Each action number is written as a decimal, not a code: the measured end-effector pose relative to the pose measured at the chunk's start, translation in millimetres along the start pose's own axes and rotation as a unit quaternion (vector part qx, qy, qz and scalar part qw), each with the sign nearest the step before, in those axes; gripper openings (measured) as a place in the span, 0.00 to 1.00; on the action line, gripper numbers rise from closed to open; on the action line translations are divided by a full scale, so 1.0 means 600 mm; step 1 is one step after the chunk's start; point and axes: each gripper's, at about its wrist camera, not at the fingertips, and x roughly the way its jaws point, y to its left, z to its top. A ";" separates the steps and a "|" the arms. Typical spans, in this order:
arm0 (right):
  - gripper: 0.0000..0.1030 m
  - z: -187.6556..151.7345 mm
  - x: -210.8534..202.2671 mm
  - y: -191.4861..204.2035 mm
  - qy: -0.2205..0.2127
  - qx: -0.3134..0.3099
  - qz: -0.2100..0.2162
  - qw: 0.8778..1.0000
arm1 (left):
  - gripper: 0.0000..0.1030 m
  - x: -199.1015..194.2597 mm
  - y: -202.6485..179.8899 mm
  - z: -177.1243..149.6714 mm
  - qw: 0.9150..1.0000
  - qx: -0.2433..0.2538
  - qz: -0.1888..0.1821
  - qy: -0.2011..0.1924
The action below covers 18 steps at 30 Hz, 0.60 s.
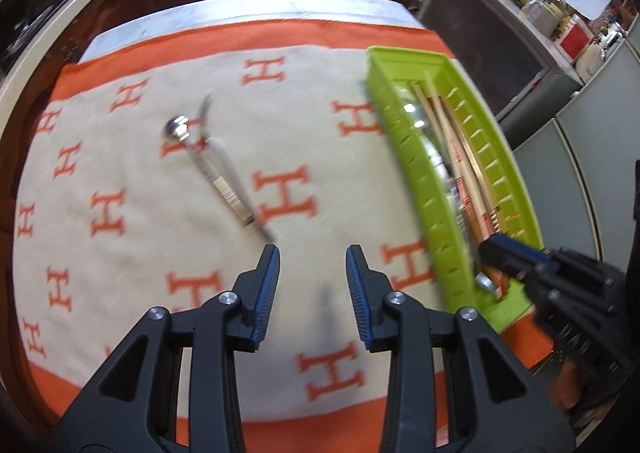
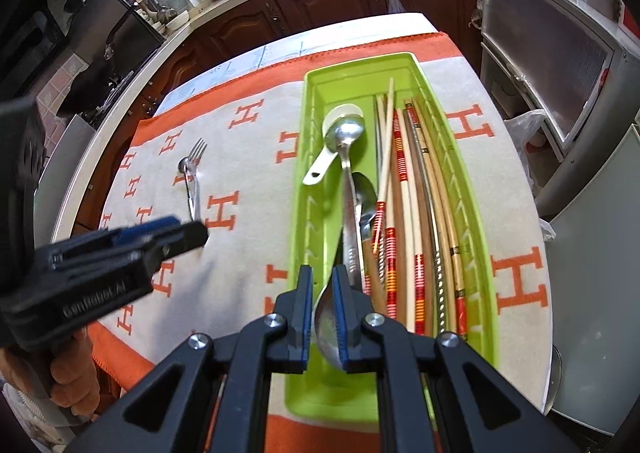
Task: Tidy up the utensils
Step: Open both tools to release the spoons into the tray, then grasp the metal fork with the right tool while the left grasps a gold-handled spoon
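A green utensil tray [image 2: 312, 181] lies on the right of the cloth and holds spoons, a white measuring spoon [image 2: 332, 141] and several chopsticks [image 2: 404, 189]. My right gripper [image 2: 322, 277] is shut on a metal spoon [image 2: 330, 321] by its bowl, over the tray's near end. A fork [image 1: 224, 157] and a small spoon [image 1: 178, 129] lie crossed on the cloth at the left. My left gripper [image 1: 313, 255] is open and empty, just short of the fork's handle. The tray also shows in the left wrist view [image 1: 416, 173].
The table carries a cream cloth with orange H marks [image 1: 120, 209]. Dark wooden cabinets [image 2: 320, 1] and cluttered counters stand behind. A grey appliance [image 2: 548, 65] stands close at the right.
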 end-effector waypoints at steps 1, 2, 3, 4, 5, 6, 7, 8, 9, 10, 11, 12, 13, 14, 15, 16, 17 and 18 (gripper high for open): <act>0.10 -0.002 -0.001 0.004 0.000 -0.001 0.000 1.000 | 0.30 -0.001 0.009 -0.007 1.000 -0.005 0.002 0.000; 0.10 -0.003 -0.002 0.009 0.000 -0.003 0.000 1.000 | 0.30 -0.005 0.020 -0.014 1.000 -0.010 0.005 0.000; 0.10 -0.005 -0.004 0.015 0.000 -0.005 0.001 1.000 | 0.30 -0.010 0.033 -0.022 1.000 -0.016 0.011 -0.002; 0.10 -0.007 -0.005 0.020 0.000 -0.008 0.001 1.000 | 0.30 -0.013 0.040 -0.026 1.000 -0.019 0.015 -0.003; 0.10 -0.008 -0.006 0.024 0.000 -0.011 0.001 1.000 | 0.30 -0.017 0.049 -0.032 1.000 -0.024 0.020 -0.006; 0.10 -0.010 -0.008 0.032 0.000 -0.015 0.002 1.000 | 0.30 -0.020 0.057 -0.036 0.999 -0.028 0.024 -0.007; 0.10 -0.010 -0.009 0.038 0.000 -0.018 0.003 1.000 | 0.30 -0.023 0.069 -0.042 0.999 -0.033 0.028 -0.009; 0.10 -0.010 -0.010 0.043 0.000 -0.021 0.004 1.000 | 0.30 -0.026 0.078 -0.046 0.999 -0.038 0.031 -0.010; 0.10 -0.010 -0.010 0.051 0.000 -0.025 0.005 1.000 | 0.30 -0.029 0.088 -0.049 0.998 -0.044 0.035 -0.011; 0.10 -0.010 -0.010 0.059 0.000 -0.030 0.006 1.000 | 0.30 -0.031 0.094 -0.051 0.998 -0.047 0.037 -0.012; 0.10 -0.009 -0.010 0.065 0.000 -0.033 0.008 0.999 | 0.30 -0.034 0.104 -0.053 0.998 -0.051 0.040 -0.014; 0.10 -0.009 -0.010 0.074 0.001 -0.038 0.010 0.999 | 0.30 -0.035 0.109 -0.054 0.998 -0.053 0.043 -0.015; 0.10 -0.009 -0.009 0.084 0.001 -0.043 0.012 0.999 | 0.30 -0.037 0.114 -0.054 0.997 -0.055 0.046 -0.017; 0.10 -0.008 -0.008 0.093 0.001 -0.049 0.015 0.999 | 0.30 -0.038 0.120 -0.054 0.997 -0.057 0.049 -0.019; 0.10 -0.008 -0.008 0.099 0.001 -0.052 0.017 0.998 | 0.30 -0.040 0.125 -0.054 0.997 -0.058 0.051 -0.021; 0.10 -0.007 -0.007 0.108 0.002 -0.057 0.019 0.998 | 0.30 -0.040 0.128 -0.053 0.997 -0.058 0.053 -0.023; 0.10 -0.006 -0.005 0.116 0.003 -0.061 0.021 0.998 | 0.30 -0.041 0.132 -0.051 0.996 -0.059 0.056 -0.025; 0.10 -0.004 -0.003 0.125 0.004 -0.067 0.024 0.997 | 0.30 -0.042 0.139 -0.050 0.996 -0.061 0.058 -0.027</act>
